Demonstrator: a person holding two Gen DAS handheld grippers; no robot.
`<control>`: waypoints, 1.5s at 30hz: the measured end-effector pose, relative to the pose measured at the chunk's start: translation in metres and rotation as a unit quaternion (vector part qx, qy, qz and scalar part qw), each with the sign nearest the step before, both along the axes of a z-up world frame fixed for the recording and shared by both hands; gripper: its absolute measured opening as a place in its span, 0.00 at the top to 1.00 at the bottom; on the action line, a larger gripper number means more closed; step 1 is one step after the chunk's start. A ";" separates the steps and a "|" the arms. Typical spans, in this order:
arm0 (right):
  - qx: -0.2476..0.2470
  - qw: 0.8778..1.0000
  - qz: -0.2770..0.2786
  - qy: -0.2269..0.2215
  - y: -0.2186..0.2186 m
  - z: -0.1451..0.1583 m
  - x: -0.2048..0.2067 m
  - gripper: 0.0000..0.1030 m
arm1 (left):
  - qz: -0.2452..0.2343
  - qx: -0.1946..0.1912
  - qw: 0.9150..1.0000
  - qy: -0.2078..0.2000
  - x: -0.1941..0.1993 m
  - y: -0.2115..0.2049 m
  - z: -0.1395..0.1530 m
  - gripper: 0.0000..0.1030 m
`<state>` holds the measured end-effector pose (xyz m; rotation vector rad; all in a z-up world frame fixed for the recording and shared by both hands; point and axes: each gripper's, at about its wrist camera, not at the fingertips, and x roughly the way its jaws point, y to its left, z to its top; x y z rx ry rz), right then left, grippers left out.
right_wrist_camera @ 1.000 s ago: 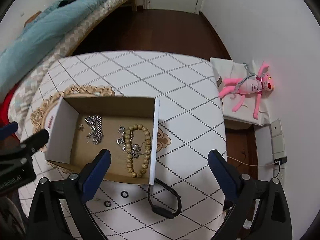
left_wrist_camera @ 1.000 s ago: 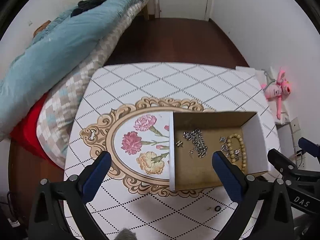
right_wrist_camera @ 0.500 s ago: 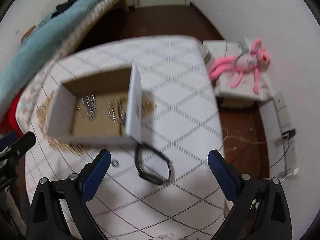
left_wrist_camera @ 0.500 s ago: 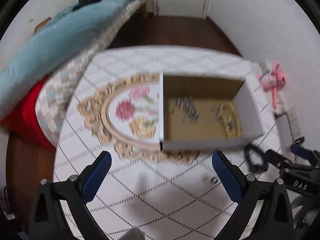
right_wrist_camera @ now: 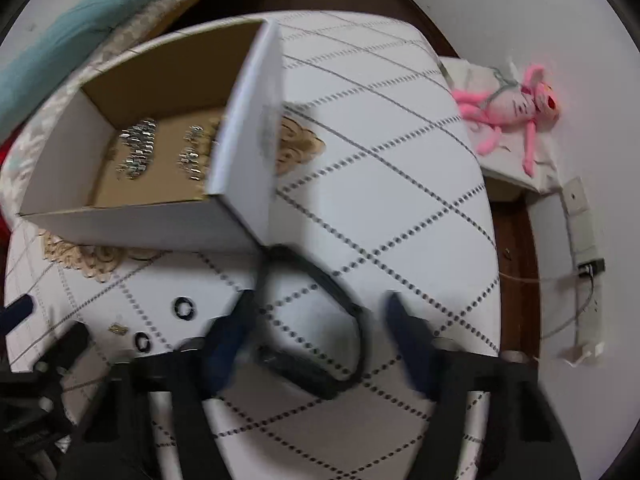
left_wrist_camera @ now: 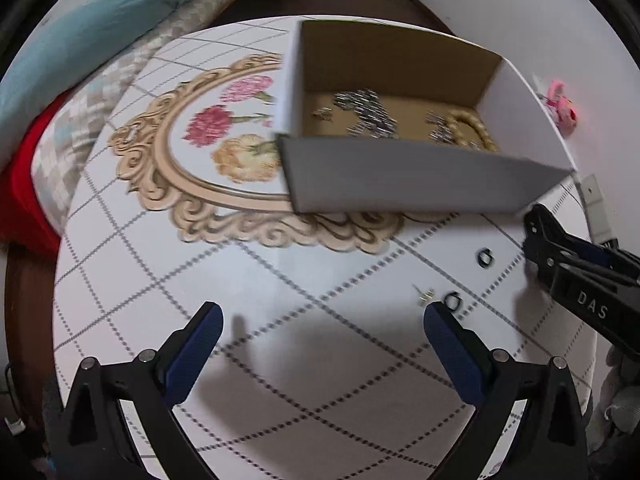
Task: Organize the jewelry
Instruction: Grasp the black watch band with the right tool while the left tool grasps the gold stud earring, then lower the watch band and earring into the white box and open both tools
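Observation:
A white cardboard box [left_wrist_camera: 400,176] [right_wrist_camera: 132,220] stands on the table and holds silver chains [left_wrist_camera: 368,110] [right_wrist_camera: 138,148] and a wooden bead bracelet [left_wrist_camera: 476,130]. In front of it lie two small black rings [left_wrist_camera: 485,258] [left_wrist_camera: 453,301] [right_wrist_camera: 185,307] [right_wrist_camera: 143,342], a tiny gold earring [left_wrist_camera: 426,294] [right_wrist_camera: 118,329] and a black bracelet [right_wrist_camera: 320,340]. My left gripper [left_wrist_camera: 320,344] is open and empty above the bare table. My right gripper [right_wrist_camera: 320,320] is open and low, one finger either side of the black bracelet.
The round table [left_wrist_camera: 120,280] has a white diamond-pattern cloth with a floral medallion [left_wrist_camera: 224,140]. A bed with blue and checked bedding [left_wrist_camera: 80,40] lies to the left. A pink plush toy [right_wrist_camera: 516,108] lies on a white stand by the right wall.
Both grippers have dropped lower and moved toward the near table edge. The right gripper now straddles the black bracelet and its fingers stand closer together. The box looms larger.

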<state>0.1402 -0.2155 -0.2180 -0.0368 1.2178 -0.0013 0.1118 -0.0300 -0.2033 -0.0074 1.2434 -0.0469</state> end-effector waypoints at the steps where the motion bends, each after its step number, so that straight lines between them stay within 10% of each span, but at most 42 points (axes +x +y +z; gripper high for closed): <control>1: -0.001 1.000 -0.001 0.000 0.000 0.001 -0.001 0.53 | -0.008 -0.004 1.000 0.001 -0.001 -0.005 -0.001 0.01; 6: 0.018 1.000 -0.015 0.004 -0.008 0.002 -0.014 0.54 | -0.040 -0.016 0.999 -0.015 -0.007 -0.024 0.000 0.03; 20: 0.037 0.998 -0.043 0.000 -0.019 0.005 -0.039 0.55 | -0.096 -0.034 0.994 -0.031 -0.001 -0.047 0.000 0.93; 32: 0.056 0.997 -0.048 -0.010 -0.021 0.020 -0.043 0.57 | -0.079 -0.063 0.994 -0.038 -0.004 -0.031 0.015 0.95; 45: 0.147 0.986 -0.024 -0.079 -0.011 0.115 -0.025 0.57 | -0.049 -0.146 0.983 -0.100 0.028 0.014 0.117 0.95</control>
